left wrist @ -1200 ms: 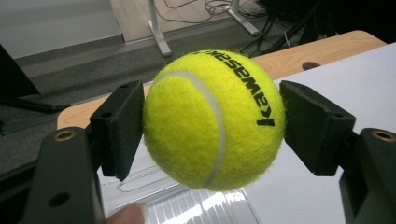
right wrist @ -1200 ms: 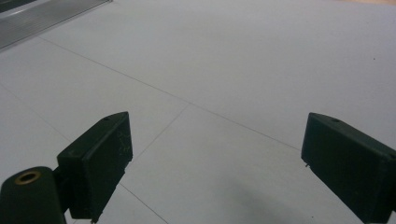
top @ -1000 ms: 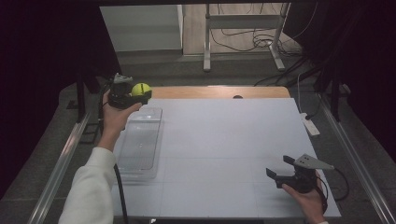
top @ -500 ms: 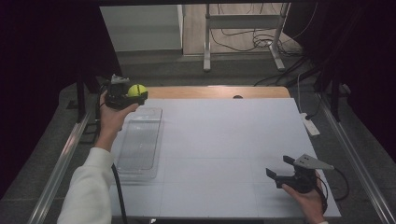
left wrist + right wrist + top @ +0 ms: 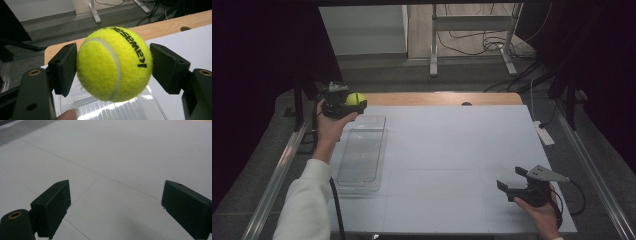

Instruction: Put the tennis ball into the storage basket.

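Left, my left claw (image 5: 113, 65) clamps the tennis ball (image 5: 114, 63) above the clear tray (image 5: 360, 152); jaws touch both sides. Right, my right claw (image 5: 120, 207) hangs apart over the tabletop (image 5: 452, 160).

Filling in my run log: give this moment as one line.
left gripper: shut on tennis ball, above clear tray | right gripper: open, empty, near table

High view: above your side, facing forward-down on table (image 5: 452, 150) | left gripper view: close on tennis ball (image 5: 113, 63), shared with high | right gripper view: close over tabletop.
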The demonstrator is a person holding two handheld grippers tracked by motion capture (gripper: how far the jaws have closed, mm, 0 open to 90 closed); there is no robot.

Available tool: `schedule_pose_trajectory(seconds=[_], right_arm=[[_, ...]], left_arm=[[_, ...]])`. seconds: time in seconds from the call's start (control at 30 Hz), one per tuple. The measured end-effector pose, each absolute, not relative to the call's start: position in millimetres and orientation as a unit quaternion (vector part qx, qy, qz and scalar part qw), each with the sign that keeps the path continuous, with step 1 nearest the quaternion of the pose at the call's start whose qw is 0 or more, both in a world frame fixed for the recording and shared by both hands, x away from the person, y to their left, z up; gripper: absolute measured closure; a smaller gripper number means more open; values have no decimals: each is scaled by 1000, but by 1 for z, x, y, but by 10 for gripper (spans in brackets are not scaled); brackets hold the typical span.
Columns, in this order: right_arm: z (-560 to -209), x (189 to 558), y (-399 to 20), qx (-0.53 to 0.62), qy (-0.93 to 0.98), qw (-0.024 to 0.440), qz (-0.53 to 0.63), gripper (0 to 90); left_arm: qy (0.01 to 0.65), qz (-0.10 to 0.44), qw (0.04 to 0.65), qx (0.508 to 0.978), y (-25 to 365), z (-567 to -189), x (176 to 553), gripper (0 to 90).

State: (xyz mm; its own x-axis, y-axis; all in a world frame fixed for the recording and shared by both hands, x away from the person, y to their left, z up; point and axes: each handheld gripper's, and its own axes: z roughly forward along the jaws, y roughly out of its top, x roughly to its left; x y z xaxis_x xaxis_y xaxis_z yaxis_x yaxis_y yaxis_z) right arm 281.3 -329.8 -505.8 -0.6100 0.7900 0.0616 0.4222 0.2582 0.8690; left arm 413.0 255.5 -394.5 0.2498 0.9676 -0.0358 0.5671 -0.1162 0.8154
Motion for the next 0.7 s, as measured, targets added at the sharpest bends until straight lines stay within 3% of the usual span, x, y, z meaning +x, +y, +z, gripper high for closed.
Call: schedule_pose_trajectory(seconds=[0.7], right_arm=[[-506,282,-330,395,769,198,462,92]], left_arm=[[569,263,348,697,268,-412,415,271]])
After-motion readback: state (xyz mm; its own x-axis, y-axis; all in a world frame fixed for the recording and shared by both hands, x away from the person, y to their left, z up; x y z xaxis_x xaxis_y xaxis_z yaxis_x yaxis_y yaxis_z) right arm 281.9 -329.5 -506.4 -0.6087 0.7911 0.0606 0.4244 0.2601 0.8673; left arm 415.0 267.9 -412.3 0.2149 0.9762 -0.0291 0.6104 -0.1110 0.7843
